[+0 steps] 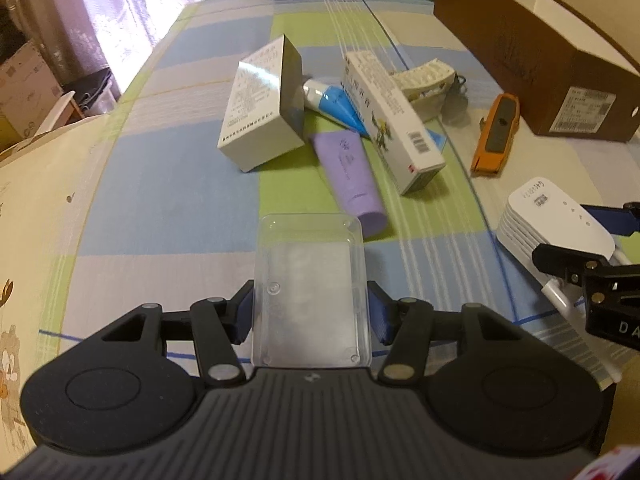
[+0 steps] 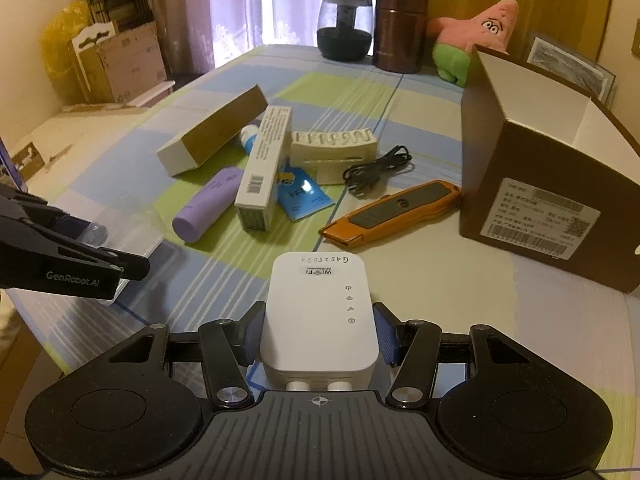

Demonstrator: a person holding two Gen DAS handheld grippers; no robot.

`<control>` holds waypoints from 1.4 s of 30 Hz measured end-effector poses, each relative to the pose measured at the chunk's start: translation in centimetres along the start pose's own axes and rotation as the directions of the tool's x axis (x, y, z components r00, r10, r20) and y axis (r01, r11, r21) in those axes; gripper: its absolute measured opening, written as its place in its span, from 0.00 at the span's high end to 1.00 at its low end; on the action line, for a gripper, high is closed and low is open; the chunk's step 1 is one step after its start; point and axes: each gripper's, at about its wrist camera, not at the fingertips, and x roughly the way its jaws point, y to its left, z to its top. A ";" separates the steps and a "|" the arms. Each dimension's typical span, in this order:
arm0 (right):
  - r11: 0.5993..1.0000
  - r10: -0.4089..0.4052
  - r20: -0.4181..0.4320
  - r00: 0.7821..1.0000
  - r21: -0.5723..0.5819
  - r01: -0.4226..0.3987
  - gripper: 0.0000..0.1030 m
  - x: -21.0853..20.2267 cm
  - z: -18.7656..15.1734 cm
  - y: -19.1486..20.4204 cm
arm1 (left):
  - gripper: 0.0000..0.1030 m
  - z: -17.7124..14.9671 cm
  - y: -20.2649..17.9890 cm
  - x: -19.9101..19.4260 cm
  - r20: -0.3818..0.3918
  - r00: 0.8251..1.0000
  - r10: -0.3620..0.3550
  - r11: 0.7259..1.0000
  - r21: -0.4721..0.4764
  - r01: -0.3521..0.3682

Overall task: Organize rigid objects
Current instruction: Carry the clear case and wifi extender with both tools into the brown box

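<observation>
My left gripper is shut on a clear plastic box, with a blue pad pressing on each of its long sides just above the checked cloth. My right gripper is shut on a white WiFi extender, prongs toward the camera. The right wrist view shows the left gripper and the clear box at the left edge. The left wrist view shows the extender at the right edge. An open brown cardboard box stands at the right.
Mid-table lies a heap: a white-and-brown box, a long white carton, a purple tube, a blue tube and a cream block. Nearby are a black cable and an orange utility knife. A jar, a flask and a plush toy stand behind.
</observation>
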 end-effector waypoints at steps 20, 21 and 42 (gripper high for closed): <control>0.992 -0.037 0.129 0.991 0.124 0.020 0.49 -5.2 3.9 -3.9 | 0.49 7.5 -4.7 -5.0 0.132 0.986 -0.100 0.994 0.061 0.093; 0.990 -0.050 0.137 0.989 0.137 0.031 0.49 -5.2 4.4 -4.0 | 0.49 8.2 -4.6 -5.0 0.140 0.984 -0.112 0.992 0.073 0.102; 0.925 -0.275 0.259 0.926 0.333 0.182 0.49 -7.5 12.4 -12.4 | 0.49 20.7 -10.5 -4.3 0.218 0.929 -0.299 0.944 0.206 0.256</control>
